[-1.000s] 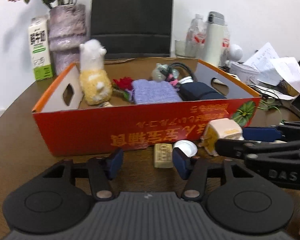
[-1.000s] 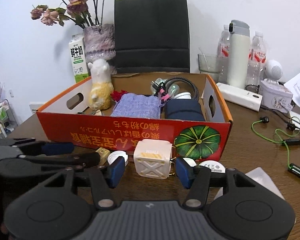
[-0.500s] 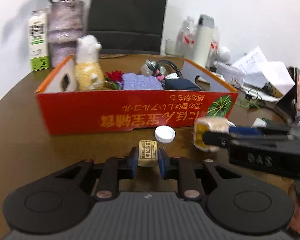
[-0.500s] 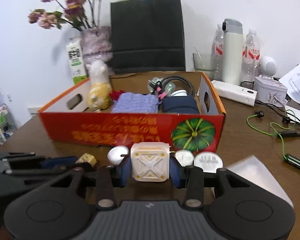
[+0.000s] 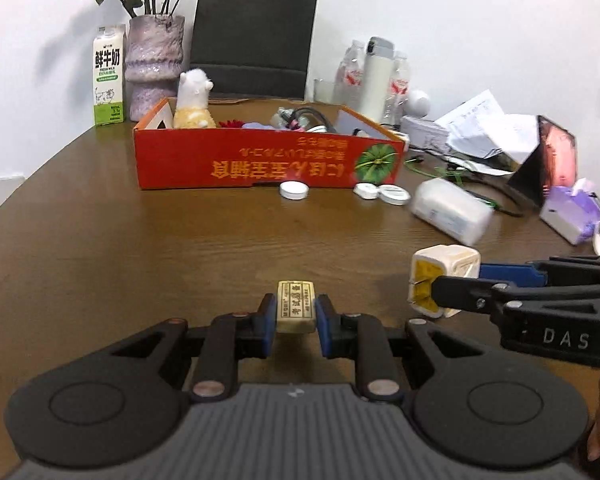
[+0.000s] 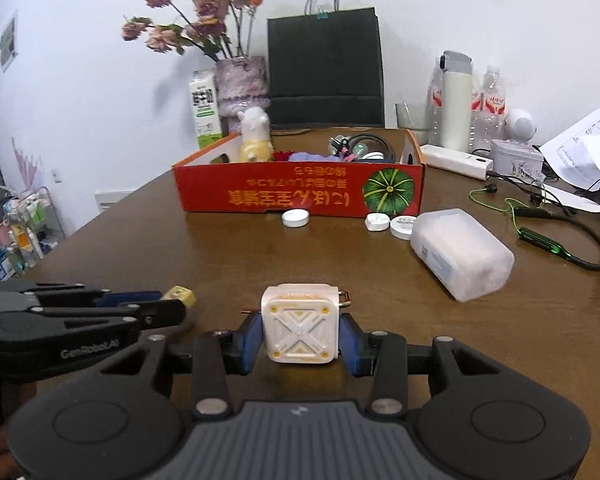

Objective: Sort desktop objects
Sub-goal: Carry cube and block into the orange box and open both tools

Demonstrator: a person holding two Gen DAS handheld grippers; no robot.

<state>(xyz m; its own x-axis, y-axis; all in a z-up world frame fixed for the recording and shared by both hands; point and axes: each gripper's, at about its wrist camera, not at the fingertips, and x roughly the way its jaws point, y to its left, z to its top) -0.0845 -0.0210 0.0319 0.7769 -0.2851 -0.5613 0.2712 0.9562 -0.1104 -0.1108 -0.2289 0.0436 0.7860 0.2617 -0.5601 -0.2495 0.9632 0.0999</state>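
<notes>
The left gripper is clamped on a small yellowed eraser with a printed label, held just above the brown wooden table near its front edge. Beside it, the right gripper pinches a cream cube-shaped gadget with an X pattern on its face; a small metal loop sticks out at its right side. Both sets of jaws closed onto these things within the last second.

Farther in, a frosted plastic case lies on its side toward the right edge (its contents are too hazy to read). Three white round lids sit just in front of the red cardboard box, whose printing reads upside down. Inside the box are a white-and-yellow plush toy, something red, a purple knitted piece and coiled cables, mostly hidden by the front wall.

Behind the box stand a milk carton, a vase of dried roses and a black paper bag. At the far right are bottles, a white flask, loose papers and a green cable.
</notes>
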